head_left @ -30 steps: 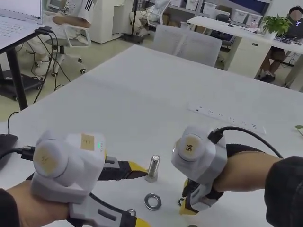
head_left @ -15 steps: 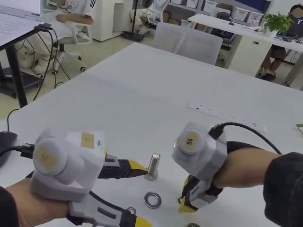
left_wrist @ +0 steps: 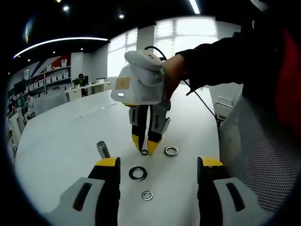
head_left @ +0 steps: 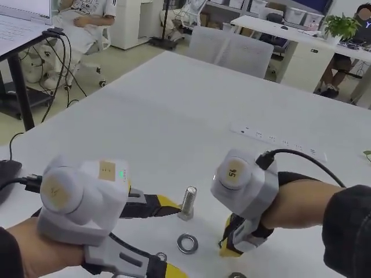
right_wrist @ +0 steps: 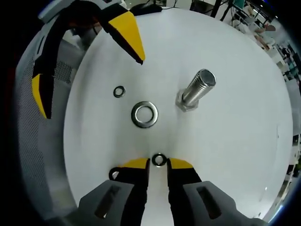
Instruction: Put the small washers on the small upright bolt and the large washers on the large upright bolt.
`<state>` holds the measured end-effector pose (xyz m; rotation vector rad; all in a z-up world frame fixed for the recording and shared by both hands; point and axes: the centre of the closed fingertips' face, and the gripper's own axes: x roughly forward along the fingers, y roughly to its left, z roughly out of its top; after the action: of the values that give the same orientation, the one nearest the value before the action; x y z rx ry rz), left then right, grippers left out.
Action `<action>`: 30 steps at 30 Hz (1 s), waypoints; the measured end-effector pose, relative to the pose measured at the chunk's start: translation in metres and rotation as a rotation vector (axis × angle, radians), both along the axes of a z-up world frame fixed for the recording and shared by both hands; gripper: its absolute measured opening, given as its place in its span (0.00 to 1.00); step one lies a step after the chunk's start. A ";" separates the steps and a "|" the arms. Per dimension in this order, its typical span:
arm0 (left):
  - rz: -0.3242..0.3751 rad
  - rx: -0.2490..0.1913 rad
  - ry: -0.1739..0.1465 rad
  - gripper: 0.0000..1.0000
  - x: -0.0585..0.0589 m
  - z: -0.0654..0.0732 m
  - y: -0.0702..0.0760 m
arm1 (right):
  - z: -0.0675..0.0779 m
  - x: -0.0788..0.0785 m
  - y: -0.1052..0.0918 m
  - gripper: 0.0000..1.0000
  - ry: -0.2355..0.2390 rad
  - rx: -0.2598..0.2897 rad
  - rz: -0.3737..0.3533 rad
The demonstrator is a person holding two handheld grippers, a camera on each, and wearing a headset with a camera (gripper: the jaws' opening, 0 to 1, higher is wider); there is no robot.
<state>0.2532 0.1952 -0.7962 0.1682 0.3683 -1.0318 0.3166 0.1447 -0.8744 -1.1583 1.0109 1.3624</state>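
One upright steel bolt (head_left: 186, 202) (right_wrist: 197, 87) (left_wrist: 102, 149) stands on the white table (head_left: 191, 116). My right gripper (right_wrist: 159, 163) (head_left: 227, 249) (left_wrist: 146, 149) points down to the bolt's right, shut on a small washer (right_wrist: 159, 159) (left_wrist: 144, 151) held at its yellow tips, close to the tabletop. A large washer (head_left: 186, 243) (right_wrist: 144, 114) (left_wrist: 138, 173) lies flat in front of the bolt. A small washer (head_left: 161, 256) (right_wrist: 119, 91) (left_wrist: 147, 195) lies beside it. My left gripper (left_wrist: 159, 162) (head_left: 169, 237) is open, its jaws on either side of these two loose washers.
Another washer (left_wrist: 170, 150) (head_left: 236, 275) lies near the table's front edge by the right gripper. A power strip (head_left: 278, 142) lies further back. Chairs, desks and seated people are beyond the table.
The right gripper has risen slightly, still pinching the small washer. The left gripper and the loose washers have stayed in place.
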 end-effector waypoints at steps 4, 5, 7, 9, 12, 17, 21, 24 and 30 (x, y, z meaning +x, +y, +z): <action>-0.002 0.000 0.001 0.65 0.000 0.000 0.000 | 0.000 0.000 0.000 0.15 -0.003 -0.003 0.000; -0.003 0.001 0.002 0.65 0.001 0.000 0.000 | 0.000 0.000 0.000 0.15 -0.003 -0.003 0.002; -0.003 0.000 0.002 0.65 0.001 0.000 -0.001 | 0.000 0.000 0.000 0.15 -0.006 -0.003 0.006; -0.004 0.000 0.002 0.65 0.001 0.000 -0.001 | -0.001 0.001 0.000 0.15 -0.006 -0.001 0.005; -0.004 -0.001 0.002 0.65 0.001 0.000 -0.001 | -0.001 0.001 0.000 0.14 -0.010 -0.001 0.011; -0.006 0.000 0.003 0.65 0.000 0.000 -0.001 | 0.000 0.000 0.000 0.14 -0.013 0.002 0.011; -0.006 0.002 0.005 0.65 0.000 -0.001 -0.002 | -0.001 -0.002 -0.001 0.14 -0.010 0.001 0.011; -0.007 0.003 0.005 0.65 0.000 -0.001 -0.002 | -0.001 -0.002 -0.007 0.14 -0.010 -0.005 0.007; -0.011 0.008 0.008 0.65 0.000 -0.003 -0.002 | 0.000 -0.003 -0.018 0.14 -0.011 -0.011 -0.004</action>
<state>0.2528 0.1928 -0.7988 0.1735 0.3794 -1.0426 0.3134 0.1268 -0.8741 -1.1696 1.0134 1.3473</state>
